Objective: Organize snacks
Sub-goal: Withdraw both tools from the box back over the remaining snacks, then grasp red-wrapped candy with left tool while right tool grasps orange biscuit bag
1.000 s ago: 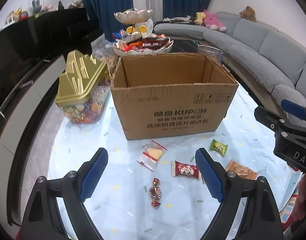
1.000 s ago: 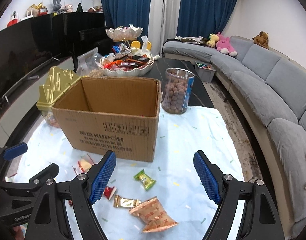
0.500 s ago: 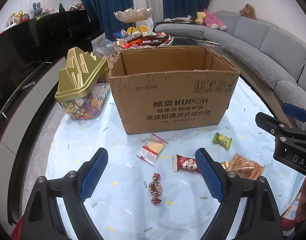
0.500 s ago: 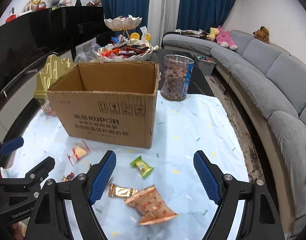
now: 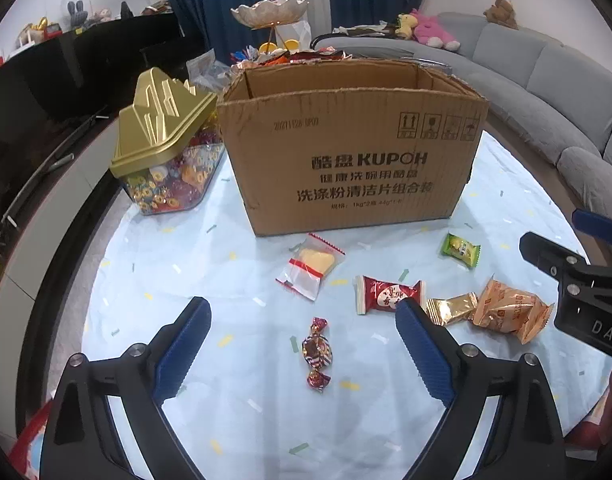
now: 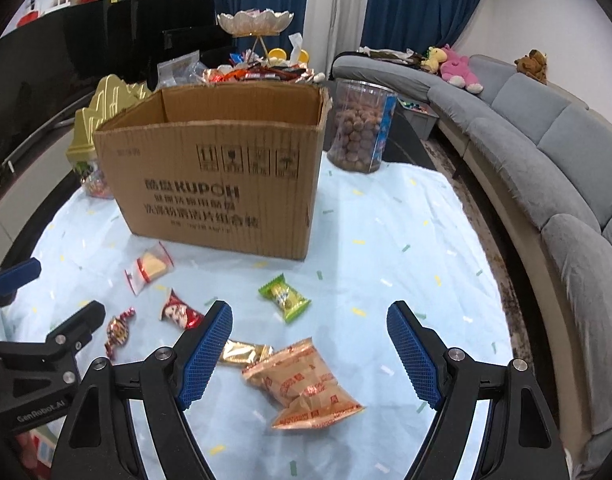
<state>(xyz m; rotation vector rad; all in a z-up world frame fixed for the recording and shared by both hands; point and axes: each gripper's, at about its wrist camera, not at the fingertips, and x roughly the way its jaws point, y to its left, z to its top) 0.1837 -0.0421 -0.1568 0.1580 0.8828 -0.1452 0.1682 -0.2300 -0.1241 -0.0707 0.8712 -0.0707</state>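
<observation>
Both your grippers have sunk toward the desk [image 5: 154, 280], the left gripper [image 5: 302, 344] widening its empty jaws around the twist candy [image 5: 316, 354]. Your right gripper [image 6: 309, 354] hangs open over the orange pack [image 6: 306, 386]. Both look light and crinkly; pinch each mid-body. The box [image 5: 350, 152] stands behind.

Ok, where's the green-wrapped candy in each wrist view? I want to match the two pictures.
Left wrist view: the green-wrapped candy lies right of centre on the cloth, below the cardboard box's right front corner.
Right wrist view: the candy lies near the middle, below the box's right front corner, above the orange snack bag.
Shared landmark: the cardboard box.
</observation>
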